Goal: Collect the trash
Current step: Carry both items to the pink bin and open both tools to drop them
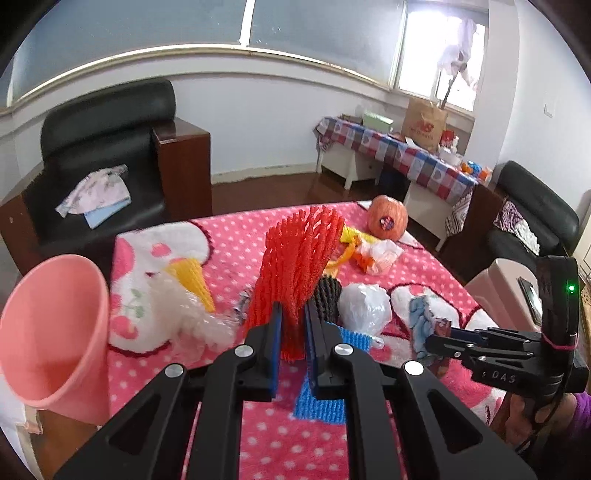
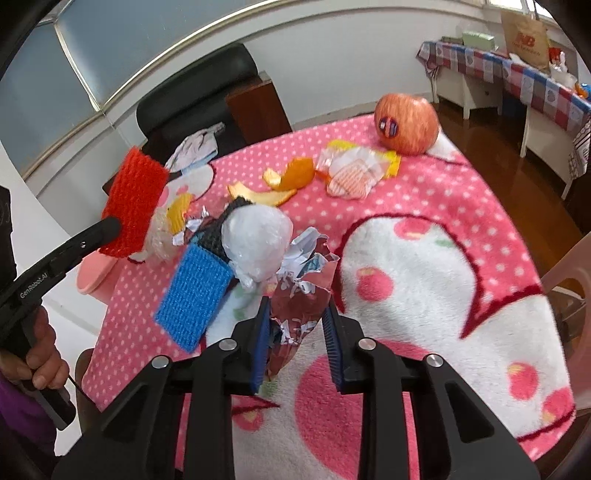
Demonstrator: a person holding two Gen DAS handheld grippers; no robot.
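Apple (image 2: pixel 406 123) on pink blanket (image 2: pixel 424 206); black armchair (image 1: pixel 107 147) behind.

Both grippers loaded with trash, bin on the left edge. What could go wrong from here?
1. The red foam net is pinched only near its lower end by the left gripper, so it may flop or slip.
2. The crumpled wrapper in the right gripper looks loosely caught; scraps may drop.
3. The pink bin looks tilted at the table edge; a bump could topple it.

Daylight enters through wide frosted windows (image 1: pixel 147 29) above pale walls (image 1: pixel 258 125) in a room with a dark wooden floor (image 1: pixel 266 192). A black leather armchair (image 1: pixel 107 133) stands by the wall, and a side table under a checked cloth (image 1: pixel 402 151) sits below a bright window (image 1: pixel 439 55), near a second black chair (image 1: pixel 532 214).
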